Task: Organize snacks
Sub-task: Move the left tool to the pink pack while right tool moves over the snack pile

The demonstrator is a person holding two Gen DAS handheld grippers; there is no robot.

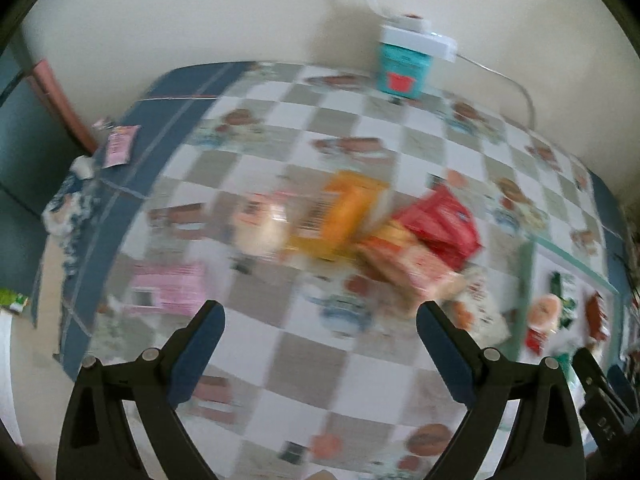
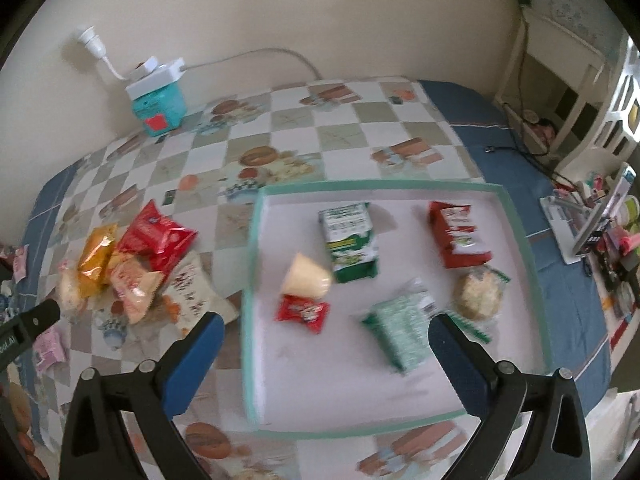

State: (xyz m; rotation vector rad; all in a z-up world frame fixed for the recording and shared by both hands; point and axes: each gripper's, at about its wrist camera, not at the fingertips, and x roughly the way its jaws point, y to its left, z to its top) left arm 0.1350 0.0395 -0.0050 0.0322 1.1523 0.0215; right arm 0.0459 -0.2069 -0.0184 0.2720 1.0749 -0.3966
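My left gripper (image 1: 320, 320) is open and empty above the checked tablecloth, near a blurred pile of snacks: an orange pack (image 1: 344, 208), a red bag (image 1: 440, 220), a pale peach pack (image 1: 404, 264) and a pink pack (image 1: 168, 288). My right gripper (image 2: 324, 336) is open and empty above a white tray with a green rim (image 2: 256, 264). In the tray lie a green-white box (image 2: 352, 240), a red-white bag (image 2: 458, 236), a yellow wedge pack (image 2: 306, 280), a small red pack (image 2: 304, 312), a green pouch (image 2: 400, 328) and a round rice cake (image 2: 478, 296). The pile also shows left of the tray, with its red bag (image 2: 156, 240).
A teal box (image 2: 160, 108) with a white power strip on top stands at the wall. A small pink sachet (image 1: 118, 146) lies at the table's far left edge. White furniture and clutter (image 2: 592, 208) stand to the right of the table. The left gripper's tip (image 2: 36, 320) shows at the right view's left edge.
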